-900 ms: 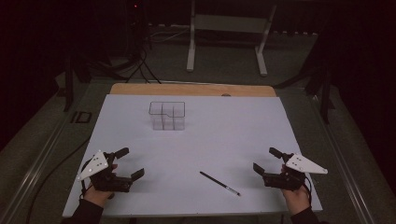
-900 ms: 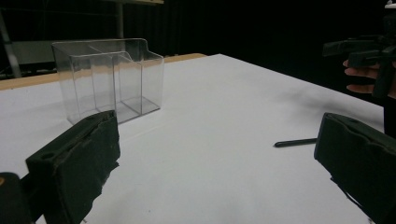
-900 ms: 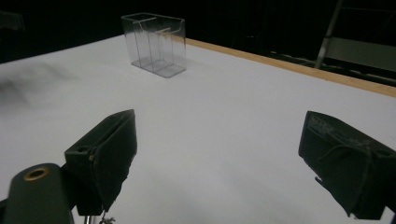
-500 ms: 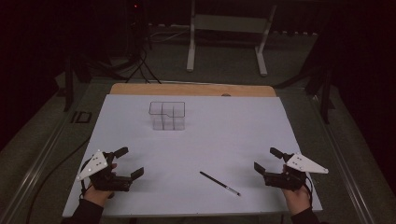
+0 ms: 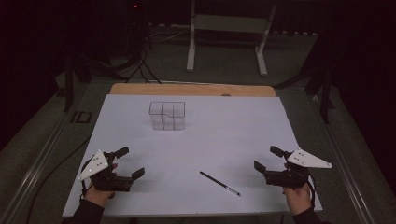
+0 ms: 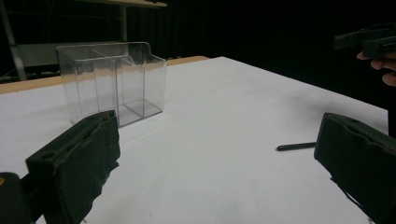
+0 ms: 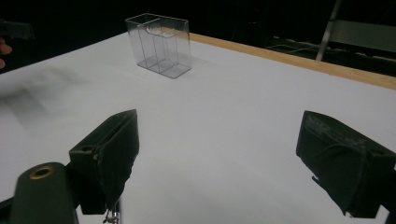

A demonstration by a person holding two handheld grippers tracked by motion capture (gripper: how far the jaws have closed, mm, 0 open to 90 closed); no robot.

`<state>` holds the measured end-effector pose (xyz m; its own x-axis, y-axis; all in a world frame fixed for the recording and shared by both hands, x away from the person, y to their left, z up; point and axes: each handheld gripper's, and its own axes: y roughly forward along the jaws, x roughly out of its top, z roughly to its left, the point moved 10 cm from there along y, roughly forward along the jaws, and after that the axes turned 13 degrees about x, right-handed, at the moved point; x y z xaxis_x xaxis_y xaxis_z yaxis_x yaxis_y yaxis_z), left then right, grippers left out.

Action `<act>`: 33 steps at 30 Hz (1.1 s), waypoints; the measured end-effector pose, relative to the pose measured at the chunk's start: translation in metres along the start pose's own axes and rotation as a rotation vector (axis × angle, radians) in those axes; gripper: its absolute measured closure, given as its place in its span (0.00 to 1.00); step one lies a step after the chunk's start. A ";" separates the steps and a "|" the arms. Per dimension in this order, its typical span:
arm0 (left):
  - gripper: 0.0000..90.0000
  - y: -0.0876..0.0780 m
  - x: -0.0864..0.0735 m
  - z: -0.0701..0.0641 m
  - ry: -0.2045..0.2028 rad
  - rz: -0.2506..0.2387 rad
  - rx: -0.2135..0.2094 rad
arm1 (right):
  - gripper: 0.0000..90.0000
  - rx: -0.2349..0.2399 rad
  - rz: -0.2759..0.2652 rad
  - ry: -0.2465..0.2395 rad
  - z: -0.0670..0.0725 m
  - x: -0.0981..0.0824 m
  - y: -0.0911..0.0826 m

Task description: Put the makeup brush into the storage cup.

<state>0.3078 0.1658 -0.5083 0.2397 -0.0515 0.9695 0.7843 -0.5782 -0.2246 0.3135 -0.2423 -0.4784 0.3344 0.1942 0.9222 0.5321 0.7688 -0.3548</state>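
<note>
A clear plastic organiser [image 5: 167, 115] with several compartments stands empty on the white table [image 5: 224, 130], towards the back left. A black pen [image 5: 219, 183] lies flat near the front edge, between the two hands. My left gripper [image 5: 130, 163] rests at the front left, jaws wide apart and empty. At the front right my right gripper [image 5: 268, 158] is also open with nothing in it. In the left gripper view the organiser [image 6: 112, 81] is ahead and the pen [image 6: 295, 146] lies beside the right jaw. The right gripper view has the organiser [image 7: 159, 44] far ahead.
A wooden strip [image 5: 191, 88] edges the table's far side. Behind it stands a white metal frame [image 5: 229, 32] on the dark floor, with cables [image 5: 140, 65] at the back left. A small dark object [image 5: 81, 116] lies on the floor left of the table.
Both grippers have shifted only slightly; the left one's jaws look a little wider apart. The pen and organiser have not moved.
</note>
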 end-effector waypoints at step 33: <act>0.02 0.003 -0.003 -0.005 0.009 0.023 -0.013 | 0.14 0.201 0.306 -0.024 0.026 0.003 0.044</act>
<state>0.3067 0.1599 -0.5118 0.2521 -0.0721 0.9650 0.7715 -0.5870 -0.2454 0.3176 -0.1920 -0.4874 0.4346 0.4465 0.7822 0.2462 0.7765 -0.5800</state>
